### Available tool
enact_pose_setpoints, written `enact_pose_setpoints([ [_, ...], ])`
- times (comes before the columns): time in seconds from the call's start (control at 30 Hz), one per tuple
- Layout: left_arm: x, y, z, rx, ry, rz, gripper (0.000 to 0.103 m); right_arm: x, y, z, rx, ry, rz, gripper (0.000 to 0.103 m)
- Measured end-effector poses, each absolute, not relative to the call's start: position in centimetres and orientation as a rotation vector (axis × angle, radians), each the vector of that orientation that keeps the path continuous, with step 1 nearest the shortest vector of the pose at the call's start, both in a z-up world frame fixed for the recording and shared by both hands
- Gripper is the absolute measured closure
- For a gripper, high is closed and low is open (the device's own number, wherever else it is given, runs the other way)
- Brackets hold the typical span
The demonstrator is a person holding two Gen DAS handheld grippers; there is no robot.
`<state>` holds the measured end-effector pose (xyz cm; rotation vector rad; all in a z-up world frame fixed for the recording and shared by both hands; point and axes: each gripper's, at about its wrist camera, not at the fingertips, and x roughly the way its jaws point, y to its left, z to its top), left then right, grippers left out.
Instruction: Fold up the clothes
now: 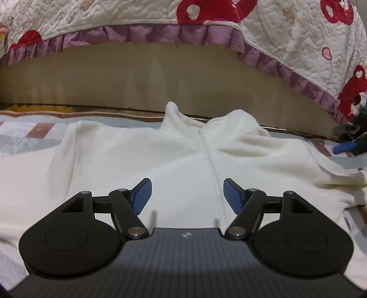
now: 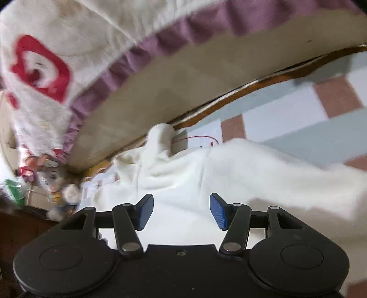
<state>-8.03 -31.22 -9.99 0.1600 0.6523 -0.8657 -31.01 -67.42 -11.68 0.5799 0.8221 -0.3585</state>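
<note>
Ahead of me in both views is a bed covered by a checked sheet in pale blue, white and brick red. Behind it rises a tan headboard, and over that hangs a quilted blanket with red cartoon prints and a purple ruffle along its edge.

The white fleece jacket lies spread front-up on the sheet. Its zip line runs from under my left gripper up to the collar, which stands crumpled against the foot of the headboard. From the left wrist view the jacket fills the whole area beneath and beyond the fingers, and the zip sits just inside the right-hand blue pad.

My left gripper hangs above the jacket's chest with its fingers wide apart. Nothing lies between the pads, and I cannot tell whether they brush the fleece.

My right gripper is tilted, and its view is blurred. Its fingers are also spread apart with nothing between them, over the jacket near the collar. A fold of the fleece rises on the right of that view. I cannot tell whether the pads touch the fabric.

At the far right of the left view a blue fingertip of the right gripper shows beside the jacket's shoulder.

A small plush toy sits at the bed's edge, well left of the right gripper.
</note>
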Motion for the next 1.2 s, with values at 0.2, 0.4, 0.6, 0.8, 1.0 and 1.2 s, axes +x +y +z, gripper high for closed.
enact_pose_setpoints([
  [0.2,-5.2,-34.2,-10.3,0.226,0.599,-0.924,0.034,-25.4,-67.1,-14.1,0.573,0.937,-0.353,0.034],
  [0.4,-3.8,-40.2,-10.3,0.268,0.572,-1.072,0.034,-21.0,-66.4,-16.3,0.558,1.025,-0.332,0.034],
  [0.6,-3.4,-48.0,-8.7,0.28,0.522,-1.233,0.034,-26.6,-61.9,-17.5,0.393,0.925,-0.281,0.036],
  [0.8,-3.7,-56.4,-10.2,0.378,0.551,-1.302,0.026,-27.3,-61.8,-17.5,0.389,0.854,-0.347,0.036],
  [1.0,-6.0,-59.2,-14.5,0.683,0.526,-1.359,0.031,-27.4,-63.7,-15.9,0.387,0.845,-0.392,0.036],
  [1.2,-4.7,-57.0,-14.7,0.606,0.471,-1.398,0.084,-27.5,-65.6,-14.3,0.385,0.835,-0.438,0.041],
])
